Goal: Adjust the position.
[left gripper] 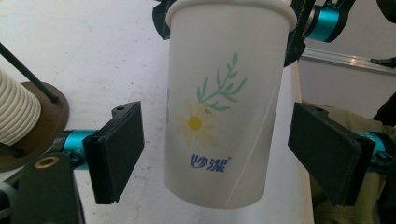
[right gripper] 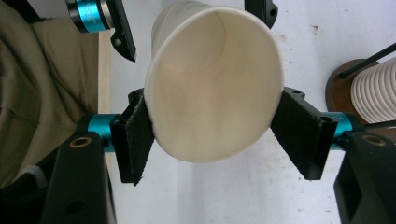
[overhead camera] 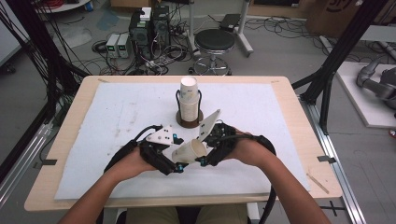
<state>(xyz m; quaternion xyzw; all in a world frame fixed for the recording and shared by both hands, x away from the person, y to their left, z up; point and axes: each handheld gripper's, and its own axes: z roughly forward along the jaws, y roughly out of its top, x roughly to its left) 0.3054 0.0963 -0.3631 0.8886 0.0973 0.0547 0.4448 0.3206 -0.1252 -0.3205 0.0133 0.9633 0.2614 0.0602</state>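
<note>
A white paper cup (overhead camera: 190, 151) with a daisy print lies tipped on its side between my two grippers, just above the white mat. My right gripper (overhead camera: 204, 151) is shut on the cup's rim. In the right gripper view its pads (right gripper: 135, 137) press both sides of the cup (right gripper: 210, 93), and the mouth is squeezed into an oval. My left gripper (overhead camera: 179, 163) faces it from the left. Its jaws stand open around the cup's body (left gripper: 219, 116), with a gap between the cup and each of the pads (left gripper: 116, 149).
A stack of paper cups (overhead camera: 189, 98) stands in a wire holder on a round brown base (overhead camera: 189, 123), just beyond the grippers. The white mat (overhead camera: 116, 121) covers most of the wooden table (overhead camera: 70, 116). A stool (overhead camera: 214, 43) and cables are on the floor behind.
</note>
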